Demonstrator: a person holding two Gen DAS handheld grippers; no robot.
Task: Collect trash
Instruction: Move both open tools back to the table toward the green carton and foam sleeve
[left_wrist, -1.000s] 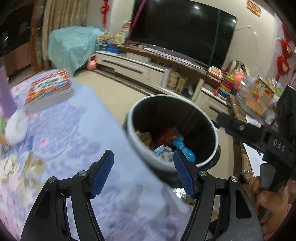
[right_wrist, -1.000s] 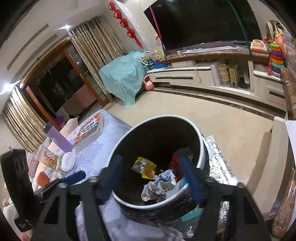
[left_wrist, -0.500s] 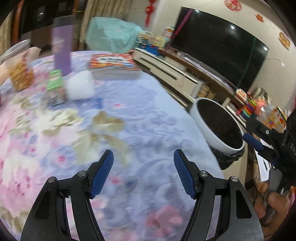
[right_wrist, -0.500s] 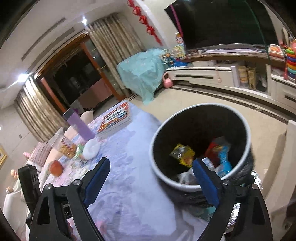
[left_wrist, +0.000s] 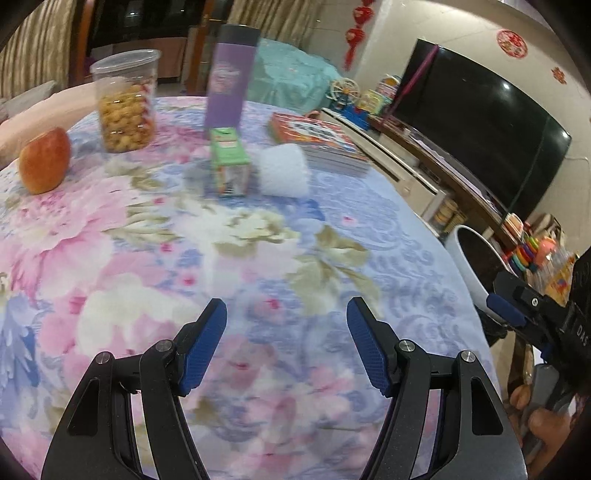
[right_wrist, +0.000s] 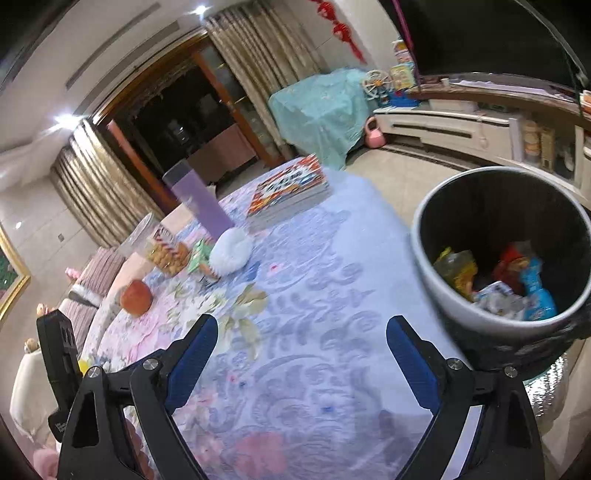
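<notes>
floral surface (left_wrist: 147, 258) now fills both views as the empty, open-jawed left gripper (left_wrist: 286, 345) and right gripper (right_wrist: 301, 363), just widened, swing from the bin (right_wrist: 436, 280) toward the green carton (left_wrist: 229, 162) mid-surface.

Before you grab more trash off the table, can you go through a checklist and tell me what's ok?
1. Left gripper empty, jaws apart: ok.
2. Right gripper empty, jaws wide after just opening: ok.
3. Trash bin beside the table, open, with room above the wrappers: ok.
4. Trash left to collect: the green carton and the white crumpled wad lie side by side; whether the carton is empty: cannot tell.
5. Clear way to them across the flowered tablecloth: ok.
6. Apple and snack jar stand apart from the trash: ok.
</notes>
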